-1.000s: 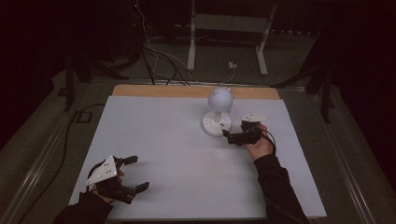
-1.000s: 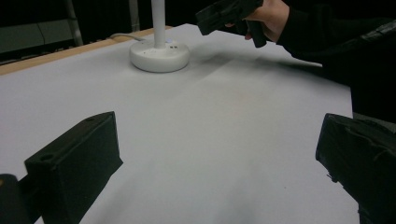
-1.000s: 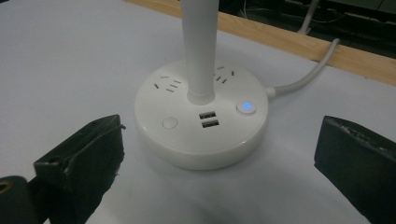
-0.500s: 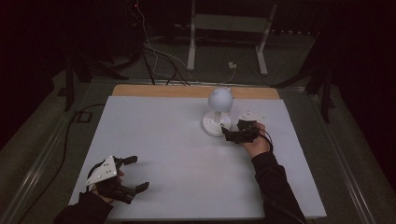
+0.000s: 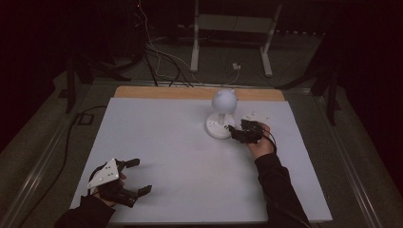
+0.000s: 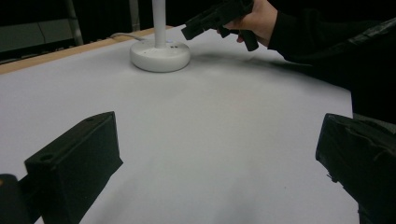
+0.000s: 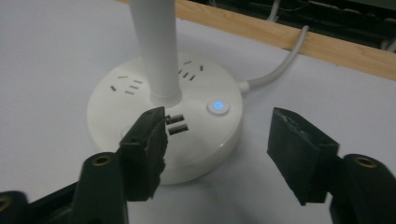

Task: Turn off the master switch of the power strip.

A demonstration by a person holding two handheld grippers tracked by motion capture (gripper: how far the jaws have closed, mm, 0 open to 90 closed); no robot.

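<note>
While the left gripper (image 5: 135, 183) rests wide open near the table's edge, the right gripper (image 7: 217, 154) hovers, jaws spread, over the lamp base (image 7: 116, 109), seemingly lined up for its lit button (image 7: 218, 106).

**No readable text in view**

No words, brand names or numbers can be read anywhere. The only sign-like mark is a small round button (image 7: 218, 106) glowing blue on the white lamp base (image 7: 116, 135), seen in the right gripper view; its symbol is too small to make out. The sockets and slots on that base carry no legible labels.
</note>
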